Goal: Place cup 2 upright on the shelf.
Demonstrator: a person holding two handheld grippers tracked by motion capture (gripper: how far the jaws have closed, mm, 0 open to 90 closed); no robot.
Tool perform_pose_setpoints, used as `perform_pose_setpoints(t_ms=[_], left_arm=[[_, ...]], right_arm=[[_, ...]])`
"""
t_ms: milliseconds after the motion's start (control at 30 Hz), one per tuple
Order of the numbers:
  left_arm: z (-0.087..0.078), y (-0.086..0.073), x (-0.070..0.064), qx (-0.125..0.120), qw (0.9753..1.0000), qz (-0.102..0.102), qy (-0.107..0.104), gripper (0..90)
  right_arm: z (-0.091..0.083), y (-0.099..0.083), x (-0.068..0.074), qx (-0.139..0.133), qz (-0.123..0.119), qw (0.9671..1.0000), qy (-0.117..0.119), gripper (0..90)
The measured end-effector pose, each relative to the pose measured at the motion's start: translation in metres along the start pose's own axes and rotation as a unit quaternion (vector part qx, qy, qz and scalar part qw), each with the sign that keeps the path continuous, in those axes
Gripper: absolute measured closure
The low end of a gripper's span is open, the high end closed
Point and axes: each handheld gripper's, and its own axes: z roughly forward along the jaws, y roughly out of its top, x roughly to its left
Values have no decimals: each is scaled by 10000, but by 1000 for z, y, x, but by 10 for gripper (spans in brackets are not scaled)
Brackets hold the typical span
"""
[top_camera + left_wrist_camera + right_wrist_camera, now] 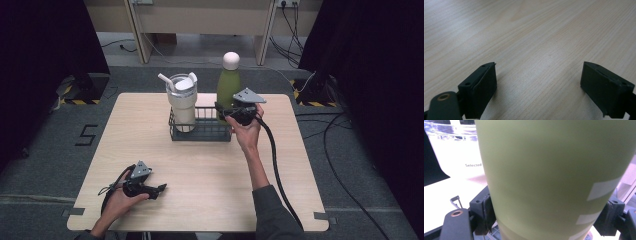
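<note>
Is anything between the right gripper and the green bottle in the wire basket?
Nothing visible. The right gripper already has its jaws on either side of the green bottle, pressed against its body, in the wire basket. The white tumbler stands apart, at the basket's other end.

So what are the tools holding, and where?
The right tool grips the green bottle around its lower body, a pad on each side. The left tool is open and holds nothing.

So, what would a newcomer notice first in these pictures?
First, the green bottle with its white cap, standing in the wire basket at the table's far middle, gripped by the right tongs. Beside it stands a white tumbler. The left tongs rest open near the front edge.
</note>
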Motion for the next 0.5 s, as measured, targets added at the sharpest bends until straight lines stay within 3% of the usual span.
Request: perform_pose_setpoints(t_ms=[300,500], left_arm=[[0,0,0,-1,10000,1,-4,129],[0,0,0,4,10000,-1,-11,129]], right_arm=[[19,-2,1,-25,148,9999,57,210],[29,-4,2,21,125,9999,41,210]])
